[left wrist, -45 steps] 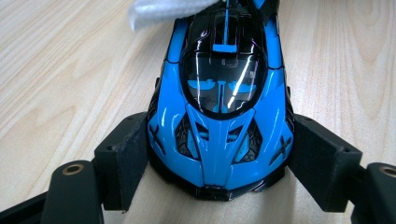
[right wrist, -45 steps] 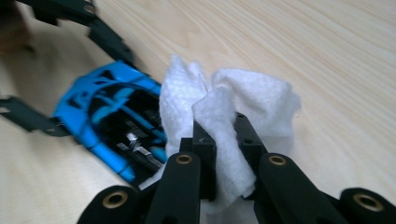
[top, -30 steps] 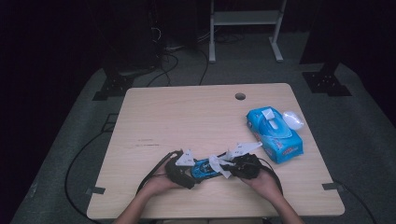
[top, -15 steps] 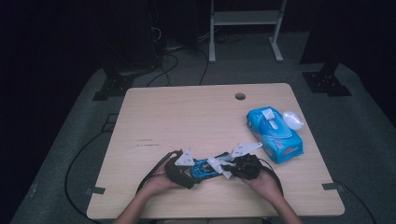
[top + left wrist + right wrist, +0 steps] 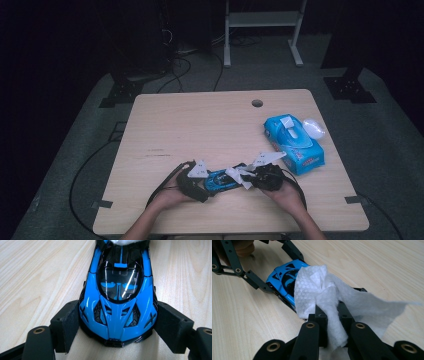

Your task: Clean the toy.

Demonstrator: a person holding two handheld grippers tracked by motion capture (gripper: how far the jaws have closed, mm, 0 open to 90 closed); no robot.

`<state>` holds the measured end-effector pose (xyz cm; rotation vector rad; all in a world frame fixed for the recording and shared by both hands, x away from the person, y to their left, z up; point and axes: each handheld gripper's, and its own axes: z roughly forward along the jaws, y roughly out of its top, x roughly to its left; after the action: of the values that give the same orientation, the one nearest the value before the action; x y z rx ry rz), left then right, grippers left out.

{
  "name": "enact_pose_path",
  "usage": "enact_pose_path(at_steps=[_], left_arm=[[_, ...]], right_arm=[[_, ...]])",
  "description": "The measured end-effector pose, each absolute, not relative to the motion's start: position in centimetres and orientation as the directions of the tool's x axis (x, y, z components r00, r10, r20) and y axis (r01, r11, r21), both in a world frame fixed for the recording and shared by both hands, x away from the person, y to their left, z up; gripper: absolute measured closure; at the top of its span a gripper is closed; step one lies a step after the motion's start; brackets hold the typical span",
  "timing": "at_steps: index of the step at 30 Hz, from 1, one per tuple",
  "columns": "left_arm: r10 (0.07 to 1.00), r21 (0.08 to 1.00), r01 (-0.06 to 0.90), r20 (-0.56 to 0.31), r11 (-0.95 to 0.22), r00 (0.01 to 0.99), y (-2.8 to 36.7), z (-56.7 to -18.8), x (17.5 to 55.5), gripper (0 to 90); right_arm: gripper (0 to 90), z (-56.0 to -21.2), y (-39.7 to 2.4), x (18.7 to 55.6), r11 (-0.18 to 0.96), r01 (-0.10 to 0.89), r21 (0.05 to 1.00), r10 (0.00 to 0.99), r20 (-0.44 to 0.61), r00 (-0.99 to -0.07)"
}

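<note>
A blue toy sports car [image 5: 117,302] lies on the wooden table near the front edge, seen as the car [image 5: 222,179] in the high view. My left gripper [image 5: 116,326] is shut on the car's nose, one pad pressing each front flank. My right gripper [image 5: 332,315] is shut on a white wet wipe [image 5: 324,292], which drapes over the car's [image 5: 284,277] rear end. In the high view the left gripper [image 5: 197,180] and right gripper [image 5: 262,177] face each other with the car between them, and the wipe [image 5: 237,175] lies on the car.
A blue pack of wet wipes [image 5: 294,142] lies at the right of the table [image 5: 200,125], with a white lid or wipe [image 5: 314,127] beside it. A round cable hole [image 5: 257,103] sits near the far edge. Cables trail off the front left.
</note>
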<state>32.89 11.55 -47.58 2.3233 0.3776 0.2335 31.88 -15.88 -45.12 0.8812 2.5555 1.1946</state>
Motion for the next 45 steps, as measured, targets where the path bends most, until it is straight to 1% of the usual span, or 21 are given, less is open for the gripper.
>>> enact_pose_path(at_steps=[3, 5, 6, 7, 10, 12, 16, 18, 21, 24, 31, 34, 36, 38, 41, 43, 45], left_arm=[[0.339, 0.714, 0.199, 0.056, -0.671, 0.939, 11.5, -47.6, 32.9, 24.7], [0.339, 0.714, 0.199, 0.057, -0.671, 0.939, 11.5, -47.6, 32.9, 24.7], [0.338, 0.714, 0.198, 0.057, -0.671, 0.939, 11.5, -47.6, 32.9, 24.7], [0.338, 0.716, 0.197, 0.057, -0.670, 0.940, 11.5, -47.6, 32.9, 24.7], [0.338, 0.717, 0.190, 0.067, -0.671, 0.939, 11.4, -47.6, 32.8, 24.7], [0.333, 0.713, 0.188, 0.067, -0.675, 0.941, 11.5, -47.6, 32.9, 24.7], [0.333, 0.714, 0.188, 0.067, -0.674, 0.940, 11.6, -47.6, 32.9, 24.7], [0.334, 0.714, 0.187, 0.069, -0.675, 0.940, 11.6, -47.6, 32.8, 24.7], [0.334, 0.713, 0.185, 0.073, -0.676, 0.940, 11.5, -47.6, 32.8, 24.7], [0.333, 0.714, 0.186, 0.070, -0.675, 0.940, 11.6, -47.6, 32.9, 24.7], [0.334, 0.714, 0.187, 0.069, -0.675, 0.940, 11.6, -47.6, 32.9, 24.7], [0.334, 0.713, 0.186, 0.072, -0.676, 0.940, 11.6, -47.6, 32.9, 24.7], [0.338, 0.710, 0.189, 0.073, -0.678, 0.938, 11.6, -47.6, 32.8, 24.7], [0.340, 0.709, 0.189, 0.077, -0.679, 0.937, 11.6, -47.6, 32.8, 24.7], [0.343, 0.709, 0.190, 0.077, -0.679, 0.936, 11.5, -47.6, 32.8, 24.7], [0.342, 0.708, 0.190, 0.076, -0.680, 0.937, 11.6, -47.6, 32.8, 24.7], [0.339, 0.709, 0.188, 0.077, -0.680, 0.938, 11.6, -47.6, 32.8, 24.7]], right_arm=[[81.8, -45.0, -14.8, 31.4, 0.522, 0.402, 0.752, 0.547, 0.066, -0.835], [81.8, -44.8, -14.6, 31.2, 0.554, 0.374, 0.743, 0.532, 0.029, -0.846], [81.9, -44.7, -14.9, 31.3, 0.565, 0.378, 0.734, 0.540, 0.018, -0.842], [82.0, -44.5, -15.6, 31.5, 0.567, 0.387, 0.727, 0.569, -0.006, -0.823], [82.1, -44.7, -16.9, 32.0, 0.507, 0.434, 0.744, 0.589, 0.068, -0.805], [82.1, -44.6, -16.1, 31.6, 0.545, 0.395, 0.739, 0.568, 0.021, -0.823], [82.1, -44.7, -15.2, 31.2, 0.578, 0.356, 0.734, 0.525, -0.001, -0.851], [82.2, -44.5, -16.0, 31.5, 0.561, 0.383, 0.734, 0.549, 0.016, -0.836], [82.1, -44.5, -16.6, 31.7, 0.544, 0.394, 0.741, 0.553, 0.038, -0.832], [82.2, -44.0, -16.8, 31.6, 0.544, 0.383, 0.747, 0.559, 0.018, -0.829], [82.2, -43.3, -18.6, 31.7, 0.547, 0.399, 0.735, 0.601, -0.013, -0.799], [82.2, -43.8, -18.0, 31.8, 0.581, 0.398, 0.710, 0.589, -0.028, -0.808], [82.1, -44.2, -17.1, 31.9, 0.594, 0.386, 0.706, 0.591, -0.058, -0.804], [82.0, -44.1, -16.9, 32.2, 0.568, 0.396, 0.722, 0.613, -0.050, -0.789], [82.0, -44.2, -17.4, 32.6, 0.549, 0.427, 0.718, 0.610, 0.004, -0.792], [82.0, -44.2, -17.7, 32.5, 0.545, 0.439, 0.714, 0.581, 0.056, -0.812], [82.0, -44.0, -17.5, 31.8, 0.527, 0.418, 0.740, 0.522, 0.107, -0.846]])
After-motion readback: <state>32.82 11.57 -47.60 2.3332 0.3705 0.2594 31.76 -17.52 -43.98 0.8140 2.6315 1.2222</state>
